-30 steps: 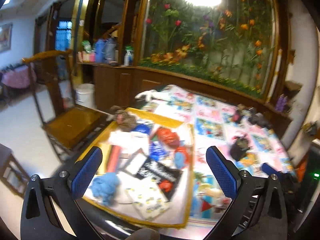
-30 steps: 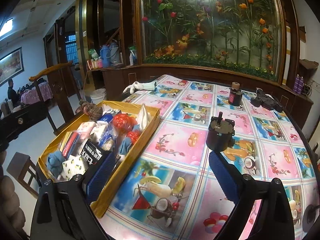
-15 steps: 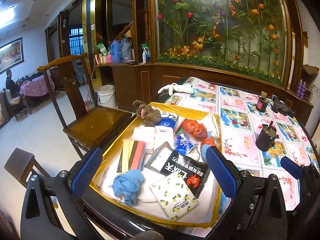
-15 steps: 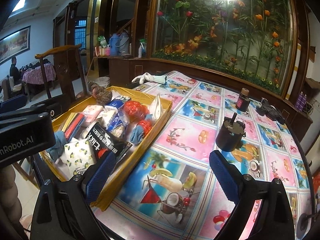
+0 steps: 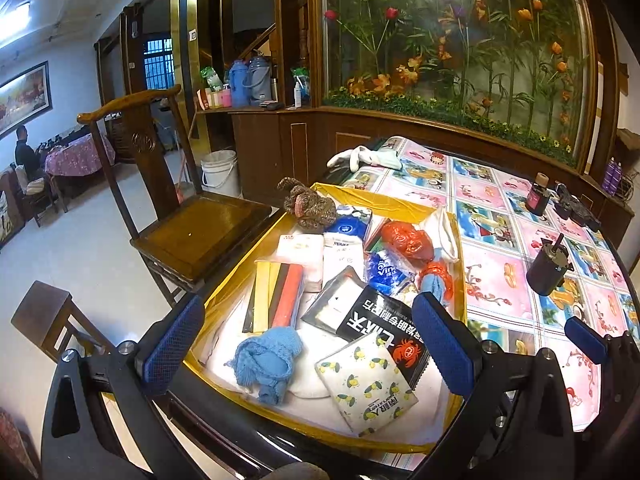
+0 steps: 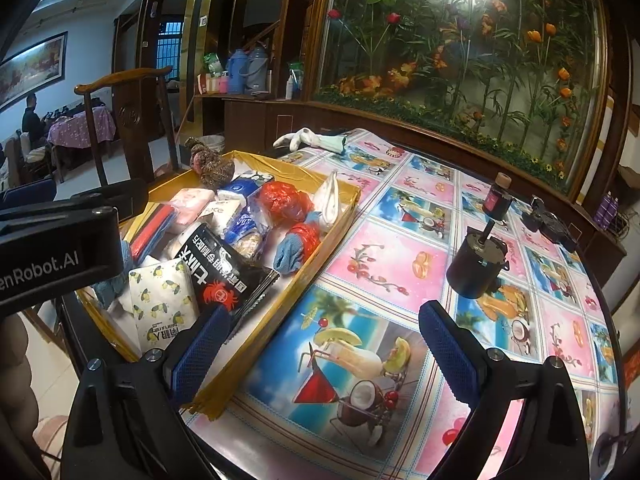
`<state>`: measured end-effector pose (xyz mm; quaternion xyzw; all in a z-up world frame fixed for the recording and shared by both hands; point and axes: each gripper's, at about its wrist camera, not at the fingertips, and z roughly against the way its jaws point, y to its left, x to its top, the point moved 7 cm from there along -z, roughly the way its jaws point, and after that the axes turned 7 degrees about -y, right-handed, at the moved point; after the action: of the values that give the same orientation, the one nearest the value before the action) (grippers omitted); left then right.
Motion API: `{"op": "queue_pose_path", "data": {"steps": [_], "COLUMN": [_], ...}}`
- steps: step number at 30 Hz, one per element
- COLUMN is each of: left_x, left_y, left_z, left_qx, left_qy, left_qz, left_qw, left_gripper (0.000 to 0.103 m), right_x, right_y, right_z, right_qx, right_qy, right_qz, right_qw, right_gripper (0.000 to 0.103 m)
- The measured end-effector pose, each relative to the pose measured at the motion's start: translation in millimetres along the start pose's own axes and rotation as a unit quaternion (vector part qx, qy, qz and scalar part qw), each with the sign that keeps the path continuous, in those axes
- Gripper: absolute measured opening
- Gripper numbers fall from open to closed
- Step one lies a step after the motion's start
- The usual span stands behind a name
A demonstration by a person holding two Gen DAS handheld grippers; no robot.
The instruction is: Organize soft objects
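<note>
I hold both tongs above the near edge of the counter (image 6: pixel 400 248), before any pick; the step in hand is choosing the first soft item. My left tongs (image 5: pixel 308 342) stand wide and empty over the yellow tray (image 5: pixel 400 200), which sits at the counter's left side. My right tongs (image 6: pixel 324 350) also stand wide and empty, straddling the tray's right wall and the bare patterned cloth beside it.

The tray is crowded. Nearest the left tongs lies the blue knitted cloth (image 5: pixel 266 358), bunched, with no clear long axis. Just beside it is the lemon-print tissue pack (image 5: pixel 366 384), its long axis running from the tray's near right corner toward the middle. The black crab-print packet (image 5: pixel 380 328) overlaps that pack and runs diagonally. The brown knitted toy (image 5: pixel 310 206) rests on the far rim.

Next move, in my judgement: lower the left tongs onto the blue cloth, closing across the bunch. The white glove (image 6: pixel 310 138) lies well apart, at the counter's far edge.
</note>
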<state>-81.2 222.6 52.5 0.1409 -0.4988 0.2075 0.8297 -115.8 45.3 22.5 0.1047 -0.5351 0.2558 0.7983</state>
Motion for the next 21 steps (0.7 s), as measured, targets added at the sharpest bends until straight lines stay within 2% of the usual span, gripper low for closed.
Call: {"op": "queue_pose_path", "data": {"steps": [13, 21], "left_x": [-3.5, -8.2], "left_y": [1.1, -4.2], "left_z": [-4.6, -4.2], "left_qx": [0.001, -0.014], "left_qy": [0.009, 0.022], "left_qz": [0.001, -0.004], "left_qw": [1.0, 0.9997], "left_gripper": [0.103, 0.103], "right_x": [-1.0, -5.0], "right_y": [3.5, 2.0], "right_z": [-3.2, -6.7], "right_qx": [0.002, 0.005], "right_qy": [0.005, 0.011], "right_qz": [0.005, 0.001], "right_qw": [1.0, 1.0], "right_gripper": [0.097, 0.097]}}
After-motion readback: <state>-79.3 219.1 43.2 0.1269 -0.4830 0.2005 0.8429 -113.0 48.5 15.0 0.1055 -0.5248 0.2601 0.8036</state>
